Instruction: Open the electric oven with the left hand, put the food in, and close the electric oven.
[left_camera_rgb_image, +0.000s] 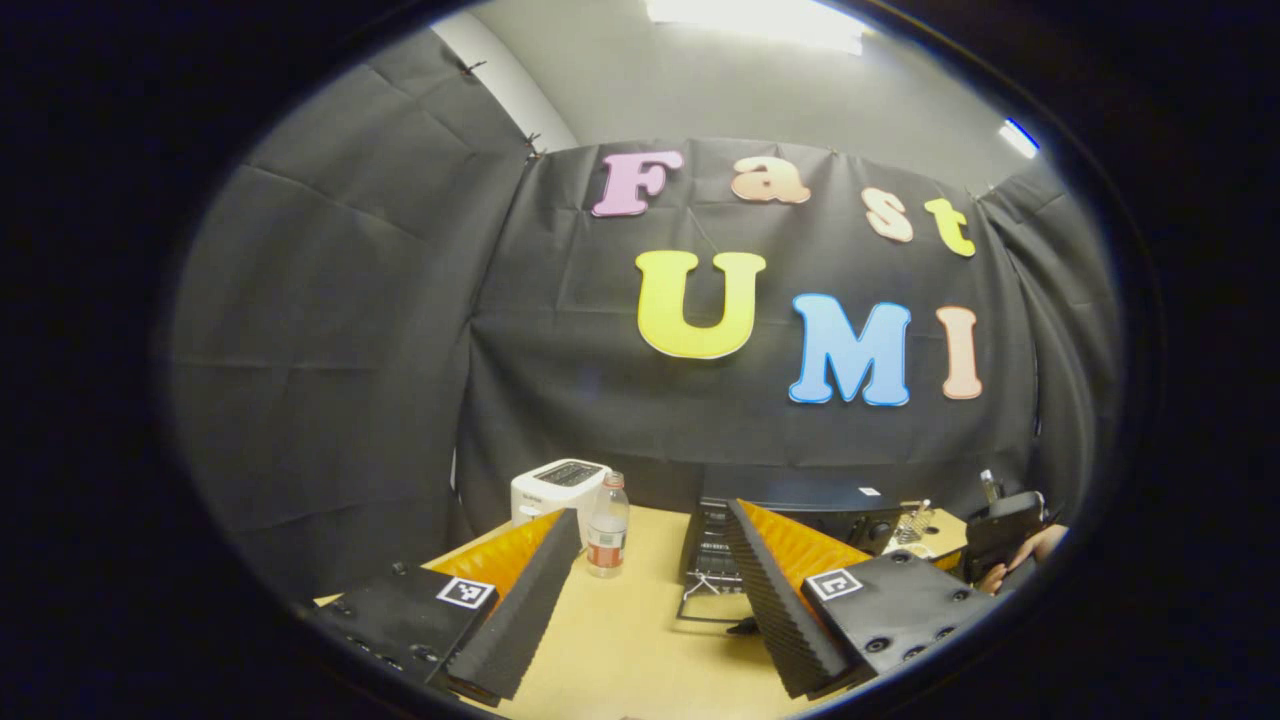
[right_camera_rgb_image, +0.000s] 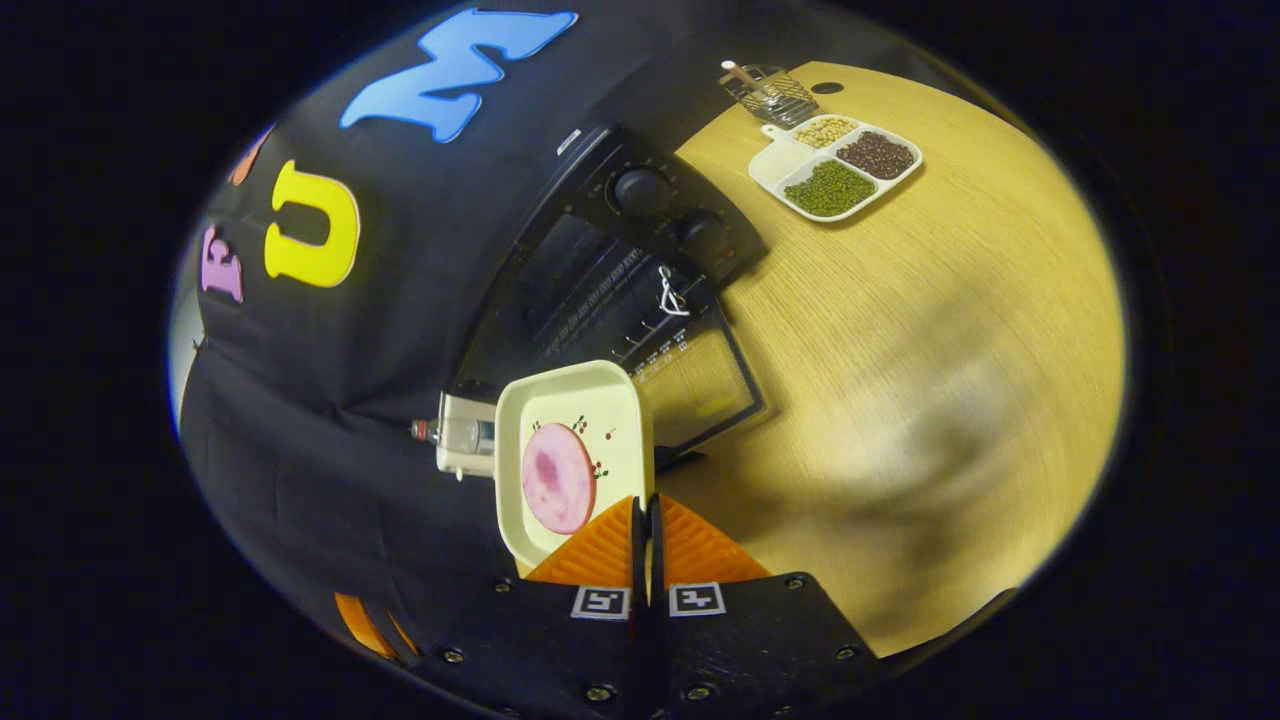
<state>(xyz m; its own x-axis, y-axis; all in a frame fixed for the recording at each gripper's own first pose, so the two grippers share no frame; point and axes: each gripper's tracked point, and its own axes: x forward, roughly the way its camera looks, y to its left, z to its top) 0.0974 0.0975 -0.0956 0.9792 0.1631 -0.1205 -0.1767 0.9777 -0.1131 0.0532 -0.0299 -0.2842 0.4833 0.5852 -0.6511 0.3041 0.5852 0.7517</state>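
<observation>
The left hand-held gripper (left_camera_rgb_image: 650, 600) hangs over the wooden bench (left_camera_rgb_image: 620, 640) with its fingers spread wide apart and nothing between them. Beyond them in the left gripper view, a clear drink bottle (left_camera_rgb_image: 607, 525) stands just in front of a white toaster (left_camera_rgb_image: 556, 487) at lower centre. To the right of the bottle sits the black electric oven (left_camera_rgb_image: 790, 520), its door (left_camera_rgb_image: 712, 606) dropped open onto the bench.

In the right gripper view, the right hand-held gripper (right_camera_rgb_image: 645, 525) has its fingers pressed together on the rim of a cream rectangular tray (right_camera_rgb_image: 575, 450), which carries a round pink slice of ham (right_camera_rgb_image: 557, 477). The tray sits at lower centre of that frame, held up just short of the oven's open glass door (right_camera_rgb_image: 700, 390), with the oven's two control knobs (right_camera_rgb_image: 642, 190) above it. Toward the upper right, on the bench, lies a white divided dish (right_camera_rgb_image: 835, 160) with green, dark and pale beans in separate compartments, and a small wire basket (right_camera_rgb_image: 768, 88) just past it.
</observation>
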